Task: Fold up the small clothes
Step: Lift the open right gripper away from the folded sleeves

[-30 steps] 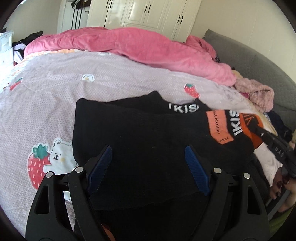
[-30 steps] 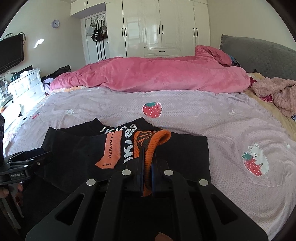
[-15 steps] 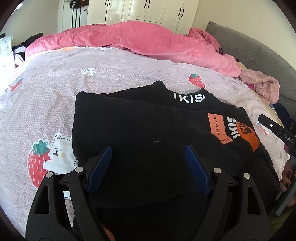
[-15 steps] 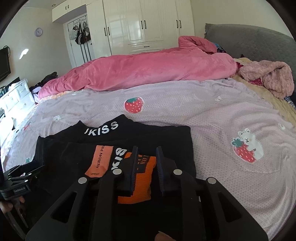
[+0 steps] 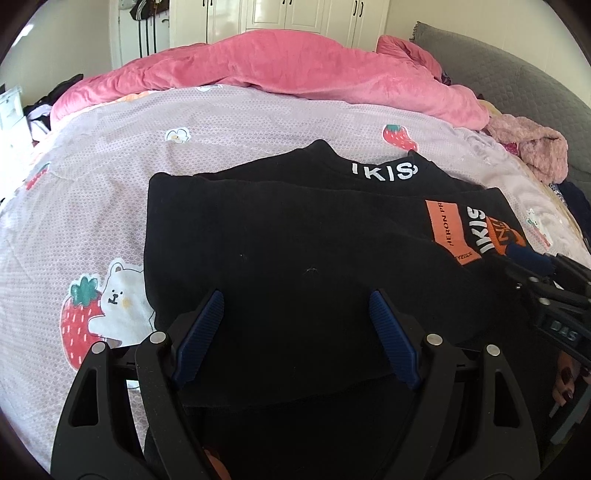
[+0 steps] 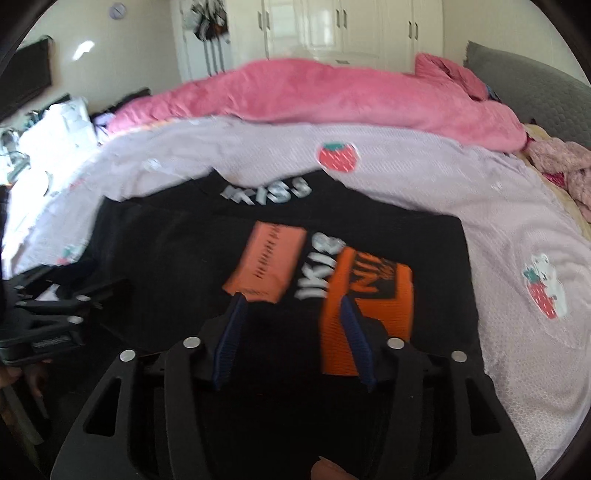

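Observation:
A small black top (image 5: 280, 236) with white lettering on the collar and orange patches lies folded on the lilac bed sheet (image 5: 110, 177); it also shows in the right wrist view (image 6: 177, 251). Its sleeve with the orange cuff (image 6: 369, 295) lies folded across the body. My left gripper (image 5: 295, 301) is open and empty above the top's near edge. My right gripper (image 6: 291, 302) is open and empty, just above the orange cuff. The right gripper also shows at the right edge of the left wrist view (image 5: 532, 262).
A pink duvet (image 5: 280, 70) lies heaped across the far side of the bed. A pink fluffy garment (image 5: 532, 144) sits at the right by the grey headboard (image 5: 517, 85). White wardrobes (image 6: 351, 29) stand behind. The sheet has strawberry and bear prints (image 5: 99, 314).
My right gripper was shut on the orange cuff, laid it onto the top, then opened and let it go. The left gripper stayed open over the near edge.

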